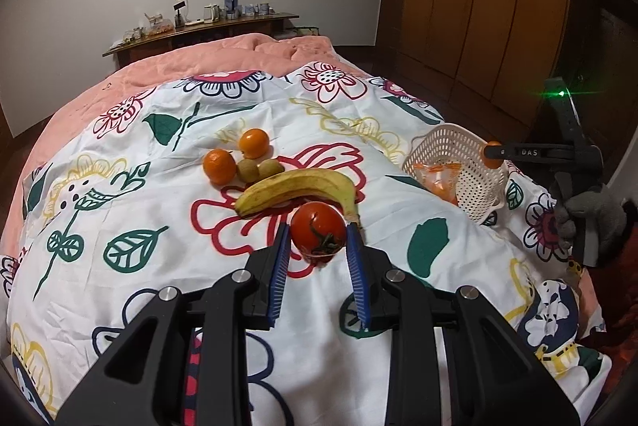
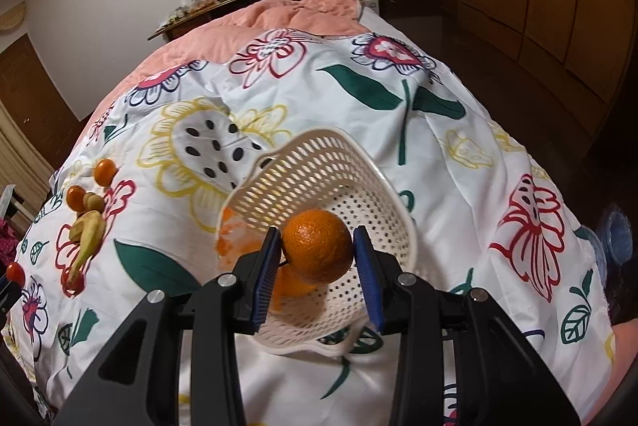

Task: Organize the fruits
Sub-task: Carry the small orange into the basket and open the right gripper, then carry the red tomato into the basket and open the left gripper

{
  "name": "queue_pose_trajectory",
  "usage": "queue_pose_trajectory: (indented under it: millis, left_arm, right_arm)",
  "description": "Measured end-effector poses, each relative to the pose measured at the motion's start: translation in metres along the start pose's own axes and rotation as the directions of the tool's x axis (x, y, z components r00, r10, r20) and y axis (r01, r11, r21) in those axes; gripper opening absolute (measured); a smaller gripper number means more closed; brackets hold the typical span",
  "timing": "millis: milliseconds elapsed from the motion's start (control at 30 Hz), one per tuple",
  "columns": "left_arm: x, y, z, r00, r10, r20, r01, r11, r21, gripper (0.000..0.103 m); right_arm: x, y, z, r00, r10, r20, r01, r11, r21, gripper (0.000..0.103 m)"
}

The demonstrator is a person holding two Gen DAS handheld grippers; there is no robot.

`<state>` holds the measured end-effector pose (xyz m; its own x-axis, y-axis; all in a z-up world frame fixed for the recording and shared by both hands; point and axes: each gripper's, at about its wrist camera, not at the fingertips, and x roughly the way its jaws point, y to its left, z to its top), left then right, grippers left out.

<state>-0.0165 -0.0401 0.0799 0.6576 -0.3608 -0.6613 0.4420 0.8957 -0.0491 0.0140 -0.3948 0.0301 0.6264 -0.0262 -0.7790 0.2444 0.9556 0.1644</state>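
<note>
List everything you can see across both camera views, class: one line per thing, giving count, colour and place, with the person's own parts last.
tomato: one, red, between the left fingers.
banana: one, yellow, on the bedspread behind the tomato.
loose oranges: two, orange, beyond the banana.
kiwis: two, brown-green, between the loose oranges and the banana.
held orange: one, orange, between the right fingers, over the basket.
basket: one, white, tilted, with orange fruit inside.
bedspread: one, white floral, over a pink quilt.
left gripper: black, blue pads.
right gripper: black, blue pads.
</note>
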Motion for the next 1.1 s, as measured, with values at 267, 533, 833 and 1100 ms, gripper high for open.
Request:
queue_pose_trajectory:
  millis: [267, 533, 833, 1100]
  left_arm:
    - [0.003, -0.017, 0.005, 1.000, -0.015, -0.008, 0.015, 0.999, 0.035, 0.029]
    - [0.008, -0.039, 0.014, 0.999, -0.037, -0.021, 0.039, 0.995, 0.087, 0.029]
    - [0.029, -0.081, 0.032, 0.993, -0.097, -0.066, 0.107, 0.980, 0.166, 0.029]
    - [0.063, -0.135, 0.043, 0.979, -0.144, -0.144, 0.176, 0.954, 0.243, 0.029]
  right_arm:
    - [0.001, -0.014, -0.002, 1.000, -0.024, 0.013, 0.024, 1.000, 0.016, 0.046]
    - [0.009, -0.031, -0.008, 1.000, -0.018, 0.003, 0.018, 0.999, 0.047, 0.046]
    - [0.008, -0.036, -0.010, 1.000, 0.013, 0.020, -0.014, 0.998, 0.060, 0.046]
    - [0.013, -0.055, -0.014, 0.999, 0.043, 0.026, -0.045, 0.995, 0.091, 0.046]
